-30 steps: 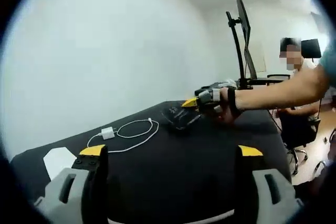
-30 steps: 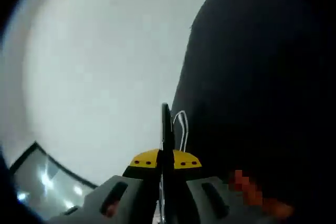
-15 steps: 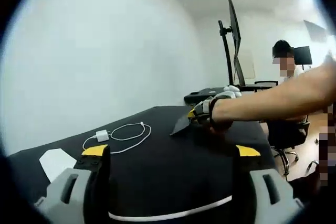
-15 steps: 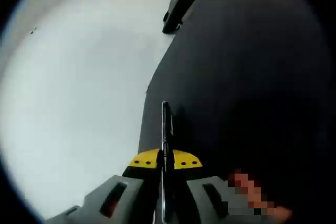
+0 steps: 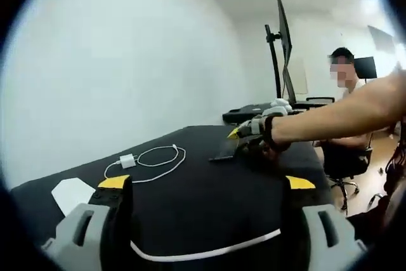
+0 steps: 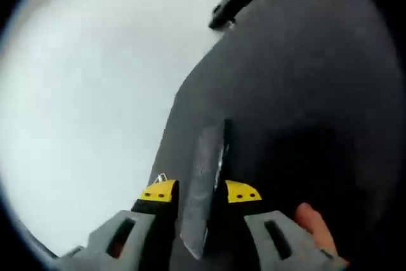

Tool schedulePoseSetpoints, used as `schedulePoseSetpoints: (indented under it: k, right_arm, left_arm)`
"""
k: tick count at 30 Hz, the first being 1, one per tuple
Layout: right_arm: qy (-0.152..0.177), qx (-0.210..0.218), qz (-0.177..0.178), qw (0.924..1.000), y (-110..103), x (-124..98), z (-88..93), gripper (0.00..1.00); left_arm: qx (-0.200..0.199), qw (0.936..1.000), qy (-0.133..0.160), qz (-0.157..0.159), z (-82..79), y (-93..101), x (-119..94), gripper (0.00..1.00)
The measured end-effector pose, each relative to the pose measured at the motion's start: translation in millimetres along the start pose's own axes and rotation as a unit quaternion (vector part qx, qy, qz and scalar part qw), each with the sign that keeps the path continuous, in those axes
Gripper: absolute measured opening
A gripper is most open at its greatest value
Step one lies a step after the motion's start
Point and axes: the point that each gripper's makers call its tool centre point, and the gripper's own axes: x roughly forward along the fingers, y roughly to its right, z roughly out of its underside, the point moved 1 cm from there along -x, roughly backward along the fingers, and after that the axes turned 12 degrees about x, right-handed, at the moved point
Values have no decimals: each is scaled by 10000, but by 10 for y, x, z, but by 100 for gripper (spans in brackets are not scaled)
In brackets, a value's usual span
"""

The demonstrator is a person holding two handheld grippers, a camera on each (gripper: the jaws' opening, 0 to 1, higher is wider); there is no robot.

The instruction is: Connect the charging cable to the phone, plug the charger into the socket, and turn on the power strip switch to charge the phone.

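No writing is legible to us. The right gripper (image 6: 198, 190), jaws slightly parted, flanks the phone (image 6: 202, 185) over the black table (image 5: 209, 195). The left gripper (image 5: 206, 185) gapes empty; the charger (image 5: 129, 160) and its cable (image 5: 162, 160) lie far left.

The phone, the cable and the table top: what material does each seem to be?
Phone: probably glass, its grey face looks glossy. Charging cable: likely white rubbery plastic, lying in soft loops. Table: black matte surface; material unclear.
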Motion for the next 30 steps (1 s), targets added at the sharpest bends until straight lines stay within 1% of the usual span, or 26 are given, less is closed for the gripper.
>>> schedulePoseSetpoints:
  k: [1,2,4,5,6,7,9,10,11,12,13,14,15,16,17,18,19,21,22,23,24,25,26,28,29,30]
  right_arm:
    - [-15,-222,6,9998,-10,-16,-22,31]
    - [-22,-231,-151,9996,-80,-18,-64,27]
    - [-16,-313,-505,9982,-284,-10,-183,26]
    - [-280,-380,-670,9966,-399,2,-210,26]
    - [-327,-513,-864,9944,-507,27,-247,26]
    - [-575,-668,-1066,9904,-648,68,-250,26]
    - [-1106,-962,-1383,9795,-841,103,-136,26]
    - [-1679,-1098,-1736,9642,-1002,118,25,26]
    - [-2233,-1095,-1915,9495,-1089,120,171,26]
    - [-2881,-1105,-2229,9247,-1233,111,329,25]
    - [-3144,-1221,-2440,9092,-1322,126,399,26]
    - [-3169,-1375,-2244,9112,-1343,231,416,25]
    - [-3053,-1580,-2258,9115,-1388,328,405,24]
    - [-3221,-1635,-2163,9070,-1419,433,453,23]
    - [-3354,-1509,-1998,9082,-1428,515,486,23]
    - [-3468,-1503,-1998,9040,-1457,583,537,23]
    - [-3637,-1586,-1998,8959,-1466,632,604,24]
    - [-3918,-1857,-1773,8835,-1422,826,779,24]
    - [-3994,-1870,-1713,8810,-1407,853,815,25]
    - [-4214,-1940,-1608,8712,-1367,917,923,26]
    - [-4302,-2052,-1532,8657,-1320,947,987,27]
    - [-4332,-2198,-1407,8627,-1272,1041,1046,28]
    - [-4298,-2354,-1354,8611,-1233,1103,1070,30]
    - [-4260,-2585,-1224,8583,-1166,1242,1103,28]
    - [-4251,-2586,-1141,8599,-1137,1323,1113,28]
    - [-4270,-2576,-1121,8595,-1129,1362,1124,27]
  left_arm:
    - [38,10000,-7,2,-9,-10,20,91]
    - [42,10000,-9,3,-19,-22,42,91]
    - [3,10000,18,57,-54,-28,90,91]
    - [-42,9999,51,93,-68,-25,122,91]
    - [-55,9999,61,113,-70,-26,141,91]
    - [-63,9999,51,129,-62,-31,178,91]
    - [-32,9999,10,140,-33,-40,221,90]
    - [-17,9999,5,154,-15,-55,248,90]
    - [-22,9999,-1,171,-3,-68,267,90]
    - [-31,9998,-7,198,15,-81,279,90]
    - [-46,9998,-1,211,27,-86,282,90]
    - [-72,9997,9,227,44,-92,283,90]
    - [-95,9997,2,243,65,-100,280,89]
    - [-117,9996,-7,256,102,-127,272,89]
    - [-124,9996,-7,271,116,-137,267,89]
    - [-115,9995,-19,294,133,-144,265,89]
    - [-101,9995,-32,305,147,-157,267,89]
    - [-71,9995,-29,312,171,-203,280,89]
    - [-75,9995,-23,320,177,-225,287,89]
    - [-124,9993,5,346,182,-254,299,89]
    - [-168,9992,17,364,184,-271,309,89]
    - [-237,9988,10,425,190,-280,323,90]
    - [-308,9984,-43,464,207,-289,334,90]
    - [-442,9965,-254,668,269,-284,345,91]
    - [-553,9948,-378,766,295,-289,353,92]
    - [-598,9942,-396,795,295,-303,364,93]
